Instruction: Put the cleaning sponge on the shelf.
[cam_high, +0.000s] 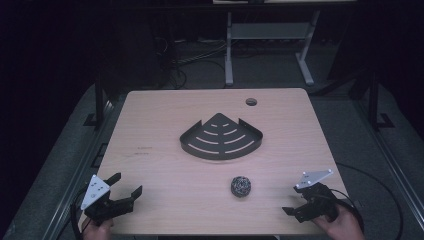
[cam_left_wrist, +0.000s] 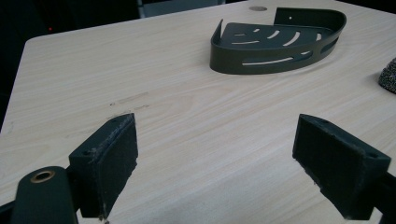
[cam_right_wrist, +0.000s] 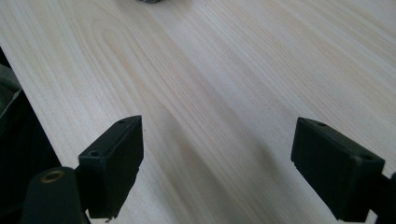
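Observation:
A black slotted corner basket sits in the middle of the light wood table. Nearer the front lies a dark steel-wool ball. My left gripper rests open at the front left corner with nothing between its jaws. In the left gripper view the basket lies far ahead and the ball peeks in at the right edge. My right gripper stands open at the front right corner, a little right of the ball. The right gripper view has the ball just at the top edge.
A round cable hole is near the table's far edge. Behind the table stands a grey desk frame with cables on the dark floor. The table's near edge runs just under both hands.

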